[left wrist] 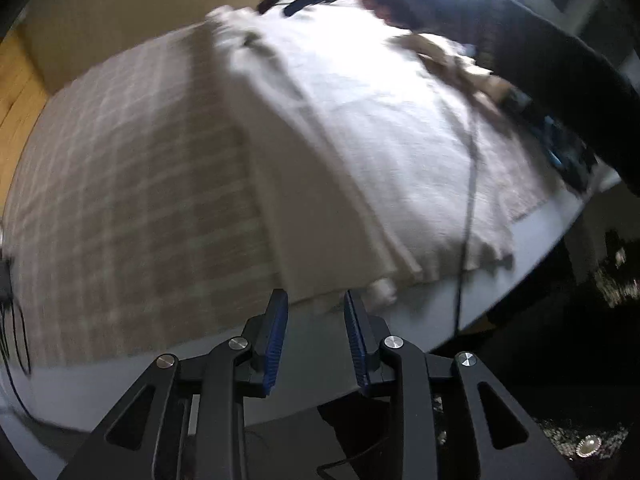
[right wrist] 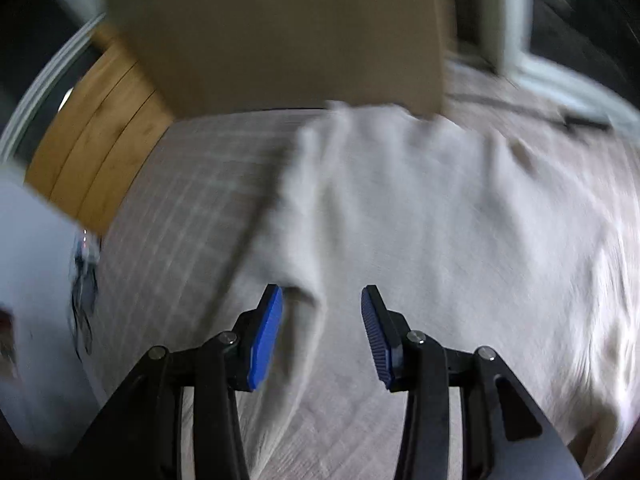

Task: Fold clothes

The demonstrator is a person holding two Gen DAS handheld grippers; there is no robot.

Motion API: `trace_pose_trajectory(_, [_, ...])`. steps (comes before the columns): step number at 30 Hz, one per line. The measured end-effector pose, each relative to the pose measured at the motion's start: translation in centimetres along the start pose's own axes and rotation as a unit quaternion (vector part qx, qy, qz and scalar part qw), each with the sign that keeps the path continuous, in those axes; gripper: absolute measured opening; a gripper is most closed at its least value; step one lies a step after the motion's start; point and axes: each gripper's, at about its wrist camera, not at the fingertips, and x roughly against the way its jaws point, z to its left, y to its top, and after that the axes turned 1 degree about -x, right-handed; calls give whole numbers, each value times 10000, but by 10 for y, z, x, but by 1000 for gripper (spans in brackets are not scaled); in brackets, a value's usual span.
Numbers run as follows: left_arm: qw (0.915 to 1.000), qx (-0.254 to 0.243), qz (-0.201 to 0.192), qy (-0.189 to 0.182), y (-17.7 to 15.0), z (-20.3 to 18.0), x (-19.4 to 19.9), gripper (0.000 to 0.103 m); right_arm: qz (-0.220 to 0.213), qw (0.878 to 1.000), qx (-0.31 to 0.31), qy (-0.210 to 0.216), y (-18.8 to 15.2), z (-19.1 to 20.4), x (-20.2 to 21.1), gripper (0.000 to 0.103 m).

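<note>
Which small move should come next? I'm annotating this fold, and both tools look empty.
Probably lower the left tool onto the pale garment's near hem and close. Both it and the right tool stand open with nothing between their pads, and the garment lies only partly folded on the checked cloth.

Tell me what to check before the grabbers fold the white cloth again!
1. Left gripper empty, jaws apart: ok.
2. Right gripper empty, jaws apart: ok.
3. White garment lying on the checked cover: ok.
4. Garment's near edge within the left gripper's reach: ok, it lies just ahead.
5. Garment smooth: not ok, ridges show by the right gripper.
6. Dark cord off the garment: not ok, it crosses it.
</note>
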Motion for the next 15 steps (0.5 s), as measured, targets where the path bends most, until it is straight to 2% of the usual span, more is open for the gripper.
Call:
trace_pose_trajectory(1, [9999,121,22,7,1,2,-6,28,90,9994,295,-124,0,7,-5,41])
trace_pose_trajectory(4, [9996,81,-98,-243,4,-9,-13,28,363,9933,961,-527,-2,23,-28,41])
trace_pose_trajectory(7, [9996,-146,-145,-213,9,-24,-21,28,564,9896,1153,-647,0,25,-47,41])
trace_pose_trajectory(10, [9990,-369,-189,-180,14,-38,-30,28,586,9885,1230,-664,4,21,-57,41])
trace_pose_trajectory(12, [9994,-337,-114,-52,17,-36,-41,26,615,9899,1151,-557,8,21,-65,41])
trace_pose_trajectory(13, [9995,-290,-84,-31,17,-32,-44,16,632,9909,1088,-482,10,21,-69,38])
trace_pose_trajectory(15, [9998,-180,-82,-40,18,-26,-44,8,641,9930,935,-318,14,20,-74,11])
